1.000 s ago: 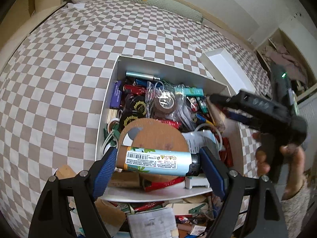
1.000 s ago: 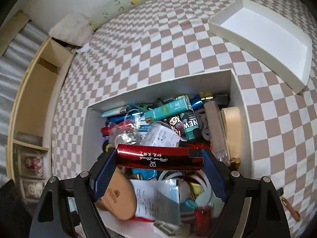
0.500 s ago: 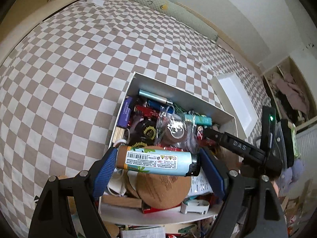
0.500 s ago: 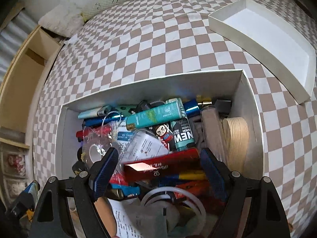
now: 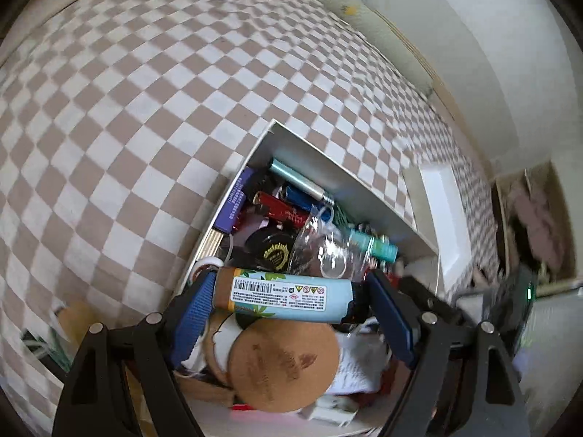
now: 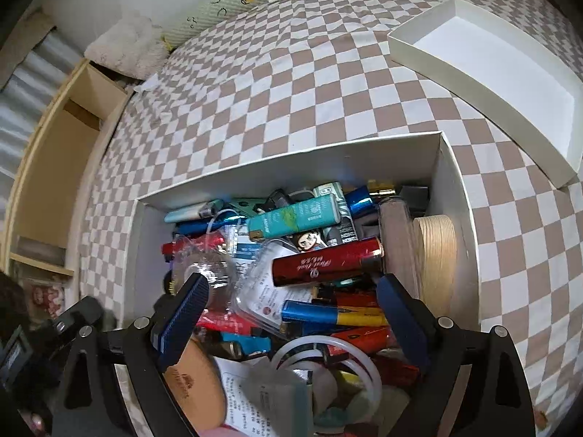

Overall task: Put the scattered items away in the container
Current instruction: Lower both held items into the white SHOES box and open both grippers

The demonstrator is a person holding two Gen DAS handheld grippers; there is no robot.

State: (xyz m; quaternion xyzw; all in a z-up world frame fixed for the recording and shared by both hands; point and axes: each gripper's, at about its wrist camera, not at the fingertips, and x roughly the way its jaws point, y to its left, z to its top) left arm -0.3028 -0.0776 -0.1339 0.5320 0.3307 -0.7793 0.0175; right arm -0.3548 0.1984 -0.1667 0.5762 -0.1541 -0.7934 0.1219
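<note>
A white box (image 5: 317, 156) (image 6: 291, 167) on the checked bedspread is full of lighters, tubes and small packets. My left gripper (image 5: 288, 300) is shut on a light-blue lighter (image 5: 288, 295) with a brown end, held crosswise above the box's near end and a round cork coaster (image 5: 284, 364). My right gripper (image 6: 291, 313) hangs over the box with its jaws opening and nothing between the pads. The red lighter (image 6: 328, 262) with gold writing lies loose on the pile just beyond them.
The box's white lid (image 6: 492, 73) (image 5: 444, 225) lies open side up on the bedspread to the right. A wooden shelf unit (image 6: 47, 167) stands at the left, pillows (image 6: 124, 47) at the head. Loose clutter lies near the left gripper's arms.
My right gripper opened and the red lighter dropped out of it onto the pile in the box. My left gripper rolled and drifted over the box, still carrying the light-blue lighter.
</note>
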